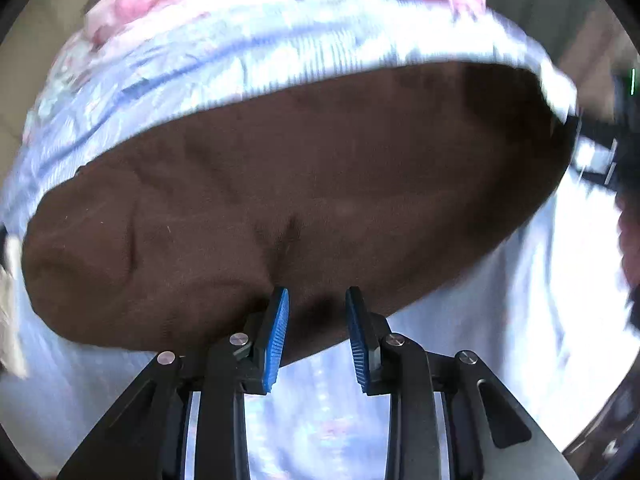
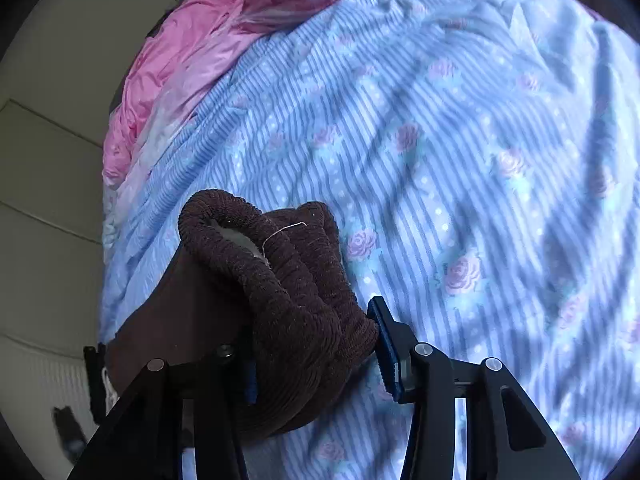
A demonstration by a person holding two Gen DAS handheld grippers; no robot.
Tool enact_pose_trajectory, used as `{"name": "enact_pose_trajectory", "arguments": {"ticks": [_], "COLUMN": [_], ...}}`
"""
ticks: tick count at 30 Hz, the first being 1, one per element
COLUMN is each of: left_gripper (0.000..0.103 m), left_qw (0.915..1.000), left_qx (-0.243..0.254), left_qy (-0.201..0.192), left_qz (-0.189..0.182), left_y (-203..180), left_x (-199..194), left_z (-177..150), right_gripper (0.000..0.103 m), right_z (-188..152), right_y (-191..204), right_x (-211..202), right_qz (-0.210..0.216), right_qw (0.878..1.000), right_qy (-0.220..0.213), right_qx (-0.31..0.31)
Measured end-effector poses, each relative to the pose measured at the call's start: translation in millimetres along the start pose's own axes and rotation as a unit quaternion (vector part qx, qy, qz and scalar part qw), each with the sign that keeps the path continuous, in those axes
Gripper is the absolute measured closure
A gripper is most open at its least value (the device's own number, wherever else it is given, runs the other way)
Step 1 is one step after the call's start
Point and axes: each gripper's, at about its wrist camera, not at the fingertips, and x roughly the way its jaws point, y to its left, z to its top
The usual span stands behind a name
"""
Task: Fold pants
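- Pants (image 1: 304, 200): one pair, dark brown, lying on the bed (image 2: 460, 160) on a blue striped sheet with a rose print.
- Left wrist view shows a broad brown panel, mostly flat with a few creases and a rounded fold edge at the far left. It looks already doubled, though the layer count can't be confirmed.
- Left hand-held gripper (image 1: 317, 336): jaws parted to a medium gap, blue pads (image 1: 276, 340) visible on both sides. Tips sit at the near edge of the fabric; nothing visibly pinched between them. Reads as released or about to grab, can't tell which.
- Right hand-held gripper (image 2: 316, 344): clamped on the bunched ribbed waistband (image 2: 288, 280), thick wad filling the gap between the jaws. A loose pale thread (image 2: 284, 232) lies on the band.
- Progress, my estimate: mid-fold. The waistband end is in hand, the body is laid out. Left to do: carry the waistband over, flatten it, let go, smooth out creases.
- Counts: 1 pants, 2 hand-held grippers, 1 striped sheet, 1 pink quilt (image 2: 192, 52) crumpled at the far end of the bed.
- Risk: the bunched waistband will land lumpy unless spread first.
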Motion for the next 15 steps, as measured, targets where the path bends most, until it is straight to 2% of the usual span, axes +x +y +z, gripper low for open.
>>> {"name": "enact_pose_trajectory", "arguments": {"ticks": [4, 5, 7, 8, 11, 15], "left_gripper": [0.075, 0.077, 0.092, 0.094, 0.095, 0.095], "left_qw": [0.9979, 0.9975, 0.9965, 0.9957, 0.9932, 0.9962], "left_qx": [-0.044, -0.05, -0.068, -0.078, -0.097, -0.071], "left_qy": [-0.041, -0.04, -0.03, -0.024, -0.009, 0.005], "left_qz": [-0.023, -0.029, -0.038, -0.046, -0.063, -0.051], "left_y": [3.0, 4.8, 10.2, 11.8, 10.1, 4.9], "left_x": [-7.9, -3.9, 11.7, 18.9, 36.7, 59.2], "left_z": [17.8, 24.1, 29.2, 31.7, 30.9, 22.0], "right_gripper": [0.058, 0.058, 0.058, 0.058, 0.059, 0.059], "right_z": [0.1, -0.1, 1.3, 1.8, 3.7, 8.3], "right_y": [-0.8, -1.7, -1.6, -1.9, 1.3, 8.3], "right_x": [-6.2, -8.0, -10.1, -11.7, -15.7, -19.1], "right_qz": [0.004, 0.003, 0.004, 0.005, 0.005, 0.008], "right_qw": [1.0, 1.0, 1.0, 1.0, 1.0, 1.0], "right_qy": [-0.005, -0.006, -0.007, -0.008, -0.014, -0.014], "right_qx": [0.01, 0.011, 0.015, 0.017, 0.015, 0.021]}}
